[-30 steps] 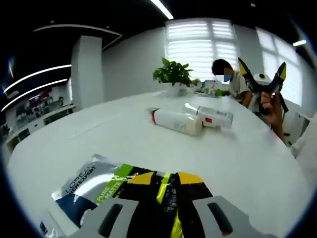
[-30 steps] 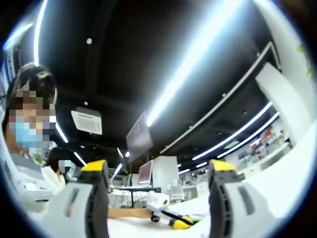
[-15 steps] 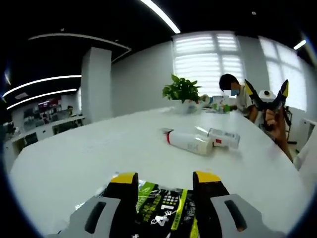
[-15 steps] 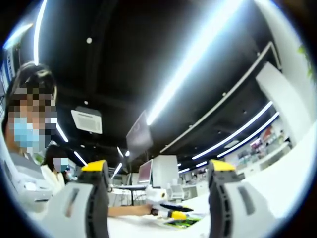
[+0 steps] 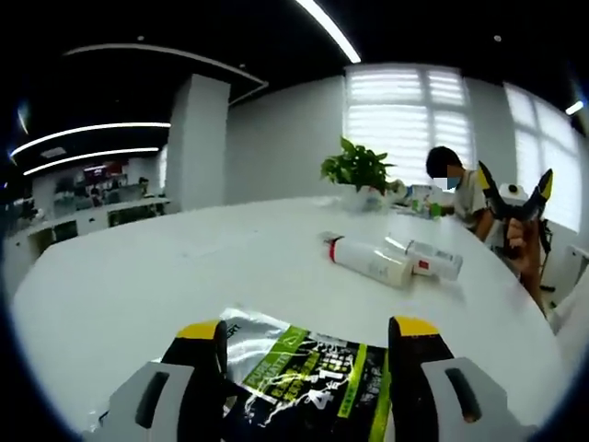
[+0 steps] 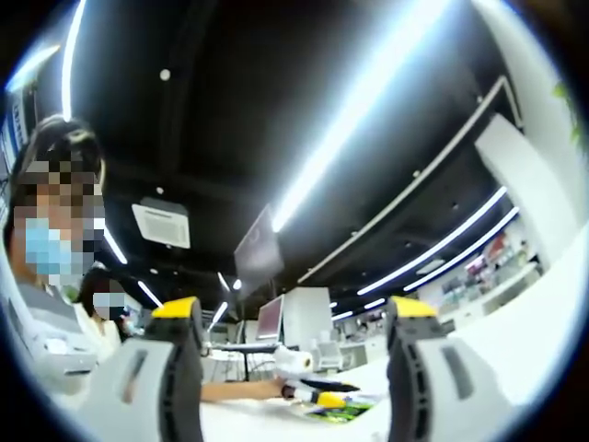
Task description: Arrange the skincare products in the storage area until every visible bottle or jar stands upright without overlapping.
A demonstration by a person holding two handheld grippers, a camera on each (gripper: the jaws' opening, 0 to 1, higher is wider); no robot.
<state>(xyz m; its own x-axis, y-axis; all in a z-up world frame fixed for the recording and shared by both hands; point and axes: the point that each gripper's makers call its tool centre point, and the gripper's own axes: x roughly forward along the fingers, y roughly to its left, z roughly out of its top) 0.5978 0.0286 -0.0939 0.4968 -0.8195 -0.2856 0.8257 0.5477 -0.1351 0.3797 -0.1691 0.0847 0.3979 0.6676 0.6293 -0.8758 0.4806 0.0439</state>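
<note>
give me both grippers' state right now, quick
Left gripper: open, jaws either side of the dark sachet, not closed on it.
Right gripper: open, holding nothing, pointed up toward the ceiling.

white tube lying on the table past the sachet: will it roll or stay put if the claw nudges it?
The white tube lies on its side on the smooth white table, so it will probably roll if pushed across its length. The smaller box beside it may stop it. It looks plastic: likely light and somewhat slippery.

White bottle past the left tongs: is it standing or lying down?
Lying down. The white bottle rests lengthwise on the white table, its red-ringed cap end pointing left, beside a small box.
</note>
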